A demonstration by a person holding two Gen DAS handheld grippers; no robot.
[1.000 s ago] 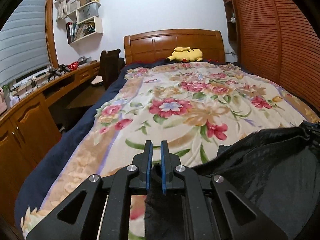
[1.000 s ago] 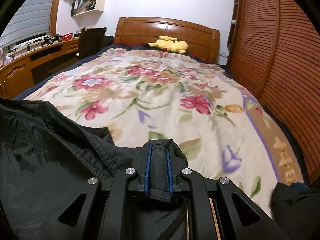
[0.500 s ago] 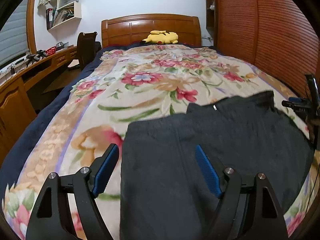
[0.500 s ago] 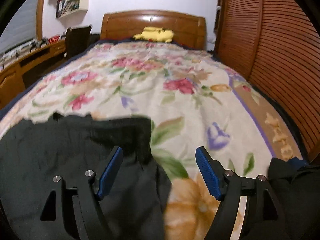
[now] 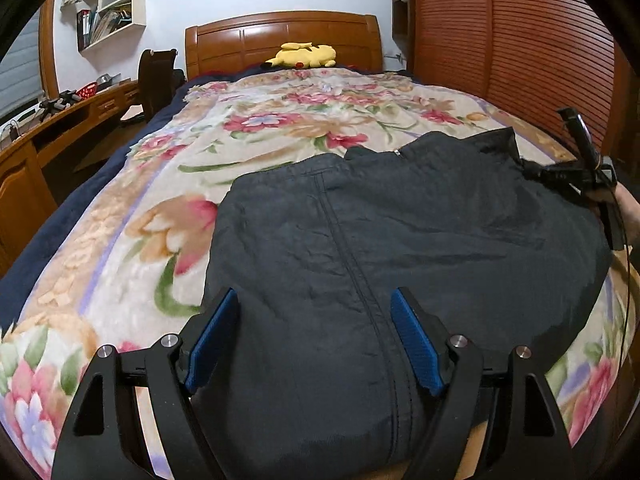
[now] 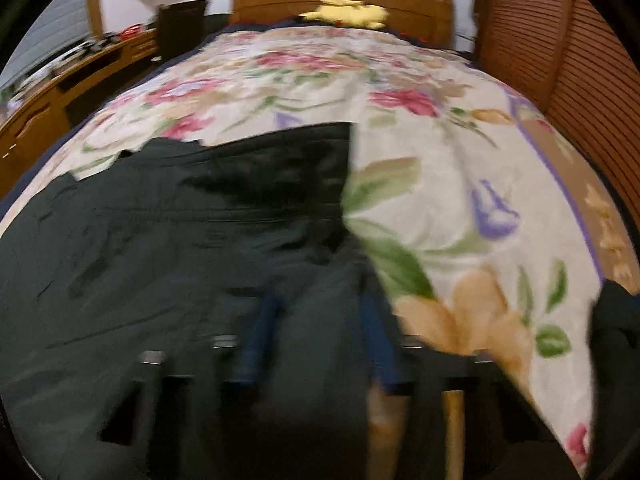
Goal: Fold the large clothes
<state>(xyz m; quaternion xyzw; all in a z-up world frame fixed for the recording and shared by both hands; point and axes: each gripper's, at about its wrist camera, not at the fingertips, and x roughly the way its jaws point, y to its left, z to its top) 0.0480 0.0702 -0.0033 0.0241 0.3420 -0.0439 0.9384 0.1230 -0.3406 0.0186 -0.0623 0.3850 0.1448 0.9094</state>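
A black zip-front jacket (image 5: pixel 380 220) lies spread flat across the foot of the bed on the floral blanket (image 5: pixel 280 132). My left gripper (image 5: pixel 316 296) hovers open just above the jacket's near edge, its blue pads (image 5: pixel 212 336) wide apart on either side of the zip seam, gripping nothing. At the jacket's far right corner my right gripper (image 5: pixel 560 176) pinches the cloth. The right wrist view is blurred: my right gripper (image 6: pixel 320 300) has its jaws closing, with a fold of the jacket (image 6: pixel 180 220) bunched between its pads (image 6: pixel 260 332).
A yellow plush toy (image 5: pixel 304 54) lies by the wooden headboard (image 5: pixel 280 36). A desk (image 5: pixel 60 120) and a dark chair (image 5: pixel 156 76) stand left of the bed. A louvred wardrobe (image 5: pixel 520 60) runs along the right. Another dark garment (image 6: pixel 616 340) lies at the bed's right edge.
Both grippers let go of the jacket, which now lies flat on the bed. My left gripper sank towards its near edge and stays open. My right gripper's pads have come together on the cloth again.
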